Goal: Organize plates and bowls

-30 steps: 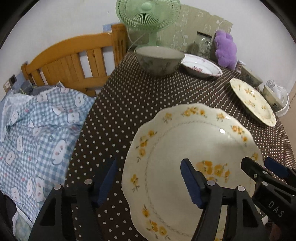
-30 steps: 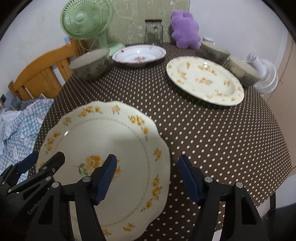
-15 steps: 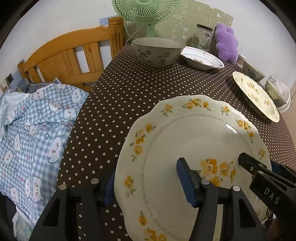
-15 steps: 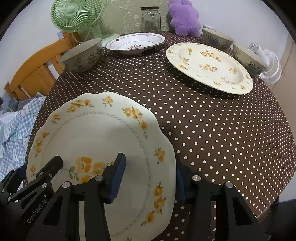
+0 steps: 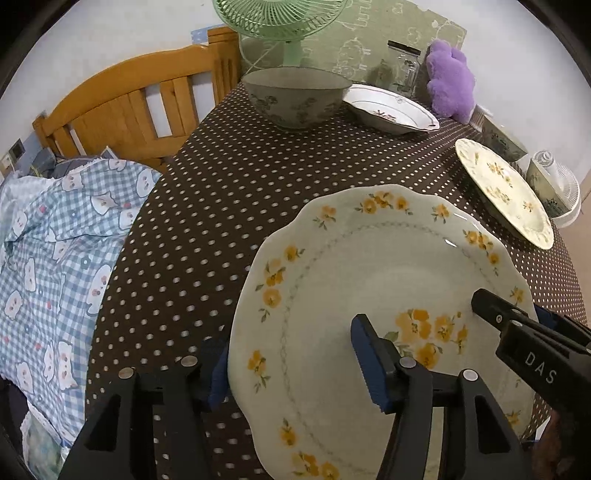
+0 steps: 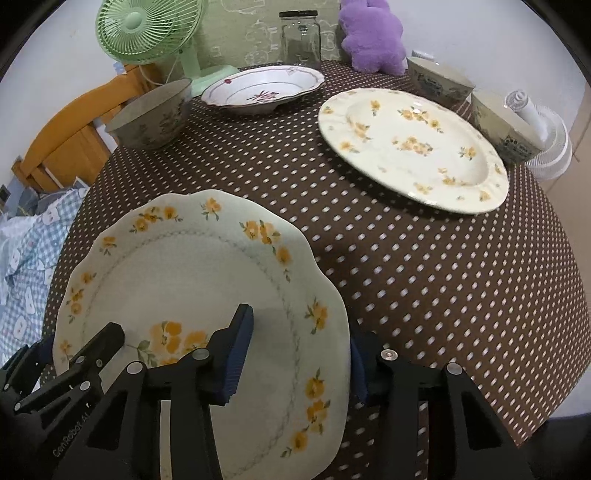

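Both your grippers have closed in on the near yellow-flowered plate [image 6: 207,280] since a second ago. The left gripper [image 5: 295,369] straddles its left rim, the right gripper [image 6: 299,350] its right rim, each with one pad over the face and one outside the edge. Whether the pads press yet, you can't tell. The plate sits at the near edge of the dotted tablecloth [image 6: 424,266]; its twin plate [image 6: 413,147] lies farther back, probably the stacking spot.

The worktop [image 6: 424,266], under a brown polka-dot cloth, carries a yellow-flowered plate [image 6: 410,147] by its right edge, two patterned bowls [image 6: 439,79] behind it, a pink-flowered soup plate [image 6: 262,90], a grey bowl [image 6: 151,118], jar [image 6: 300,37], green fan [image 6: 147,33] and purple plush [image 6: 371,35] along the far edge.
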Available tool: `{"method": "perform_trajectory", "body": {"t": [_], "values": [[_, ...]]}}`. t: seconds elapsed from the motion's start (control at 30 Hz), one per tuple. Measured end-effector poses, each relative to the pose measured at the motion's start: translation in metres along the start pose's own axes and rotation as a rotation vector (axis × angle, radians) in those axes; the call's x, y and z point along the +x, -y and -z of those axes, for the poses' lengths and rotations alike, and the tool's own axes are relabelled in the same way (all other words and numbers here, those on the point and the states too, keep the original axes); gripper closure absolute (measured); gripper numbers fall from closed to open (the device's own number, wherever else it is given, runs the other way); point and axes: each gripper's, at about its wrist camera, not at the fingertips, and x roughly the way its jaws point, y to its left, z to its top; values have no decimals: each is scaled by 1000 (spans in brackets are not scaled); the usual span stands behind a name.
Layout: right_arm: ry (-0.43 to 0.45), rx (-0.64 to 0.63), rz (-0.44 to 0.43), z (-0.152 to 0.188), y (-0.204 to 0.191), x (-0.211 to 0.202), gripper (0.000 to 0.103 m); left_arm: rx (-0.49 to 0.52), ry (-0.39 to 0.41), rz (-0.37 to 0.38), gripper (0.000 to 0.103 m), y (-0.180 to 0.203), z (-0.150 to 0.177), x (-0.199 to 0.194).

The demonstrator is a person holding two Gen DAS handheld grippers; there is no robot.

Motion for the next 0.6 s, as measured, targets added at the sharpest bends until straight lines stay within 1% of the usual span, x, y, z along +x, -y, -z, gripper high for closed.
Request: {"method": "perform_trajectory", "body": {"t": [0.23,0.47,0.6], "values": [[-7,-20,-14,-12,20,4,53,-34,16,-26,43,20,-10,1],[-7,-25,-8,-19,40,5,53,-24,10,-33,43,42,-10,7],[-17,-13,-11,-21,49,9,53,-30,7,-40,43,47,-11,12]]}}
